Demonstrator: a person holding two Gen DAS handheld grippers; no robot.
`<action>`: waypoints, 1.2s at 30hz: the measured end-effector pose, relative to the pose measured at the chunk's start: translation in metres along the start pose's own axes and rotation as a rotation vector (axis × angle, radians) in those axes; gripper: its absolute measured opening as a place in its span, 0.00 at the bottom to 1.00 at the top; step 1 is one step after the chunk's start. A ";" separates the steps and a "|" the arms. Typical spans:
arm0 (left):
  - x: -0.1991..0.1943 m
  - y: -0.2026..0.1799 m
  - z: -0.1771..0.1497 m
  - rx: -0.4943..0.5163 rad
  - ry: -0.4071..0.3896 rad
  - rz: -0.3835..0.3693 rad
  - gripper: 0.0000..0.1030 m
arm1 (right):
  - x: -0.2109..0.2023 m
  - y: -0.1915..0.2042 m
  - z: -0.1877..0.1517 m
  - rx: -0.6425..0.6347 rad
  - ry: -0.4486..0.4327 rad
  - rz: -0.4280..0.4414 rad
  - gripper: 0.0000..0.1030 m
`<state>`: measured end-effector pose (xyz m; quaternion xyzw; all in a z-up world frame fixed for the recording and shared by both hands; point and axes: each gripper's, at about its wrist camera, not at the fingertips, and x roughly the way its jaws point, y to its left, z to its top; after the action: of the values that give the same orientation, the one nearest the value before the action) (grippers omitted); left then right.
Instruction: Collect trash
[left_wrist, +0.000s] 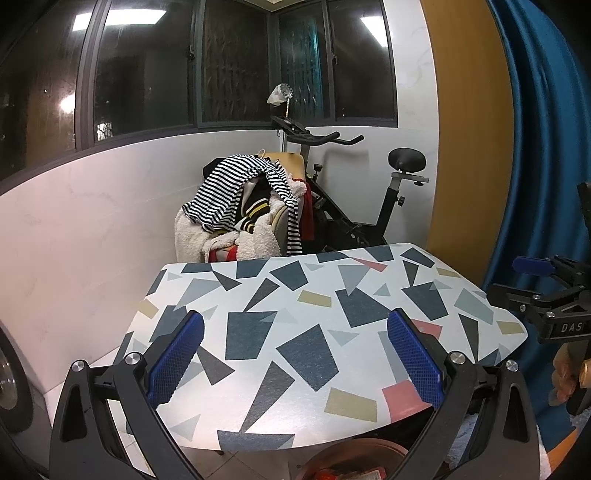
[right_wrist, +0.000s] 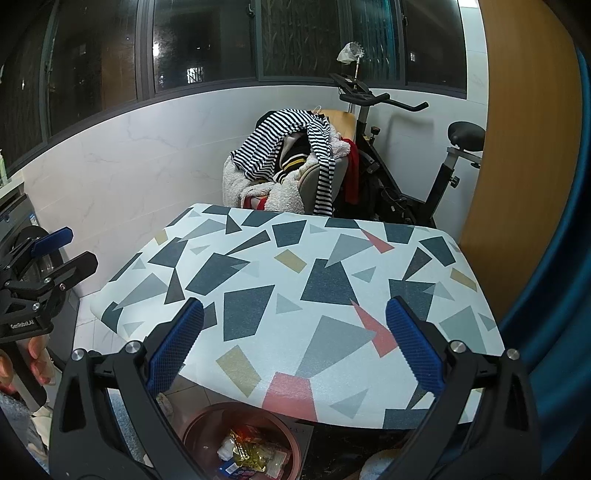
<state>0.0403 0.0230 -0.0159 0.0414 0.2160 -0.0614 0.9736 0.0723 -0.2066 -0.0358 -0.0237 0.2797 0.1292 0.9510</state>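
A round reddish-brown bin (right_wrist: 207, 424) stands on the floor below the table's near edge and holds several wrappers (right_wrist: 251, 454). Its rim also shows in the left wrist view (left_wrist: 354, 448). My left gripper (left_wrist: 295, 354) is open and empty, held over the patterned table (left_wrist: 295, 295). My right gripper (right_wrist: 295, 350) is open and empty over the same table (right_wrist: 295, 266), above the bin. The left gripper also shows at the left edge of the right wrist view (right_wrist: 55, 254). The right gripper shows at the right edge of the left wrist view (left_wrist: 543, 280).
A chair piled with clothes (left_wrist: 243, 206) and an exercise bike (left_wrist: 369, 184) stand behind the table. A white wall runs along the left. A blue curtain (left_wrist: 546, 147) hangs on the right. A washing machine (right_wrist: 18, 236) sits at the left.
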 end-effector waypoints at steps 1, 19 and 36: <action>0.000 0.000 0.000 0.000 -0.001 0.001 0.94 | 0.000 0.000 0.000 0.000 0.000 0.000 0.94; 0.001 -0.004 0.003 0.021 0.004 0.034 0.94 | 0.001 0.001 0.001 0.002 0.007 0.001 0.94; 0.004 -0.004 -0.002 0.045 0.016 0.058 0.94 | 0.000 0.000 -0.001 0.006 0.010 0.003 0.94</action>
<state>0.0425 0.0190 -0.0193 0.0702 0.2210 -0.0377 0.9720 0.0721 -0.2069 -0.0364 -0.0214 0.2849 0.1296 0.9495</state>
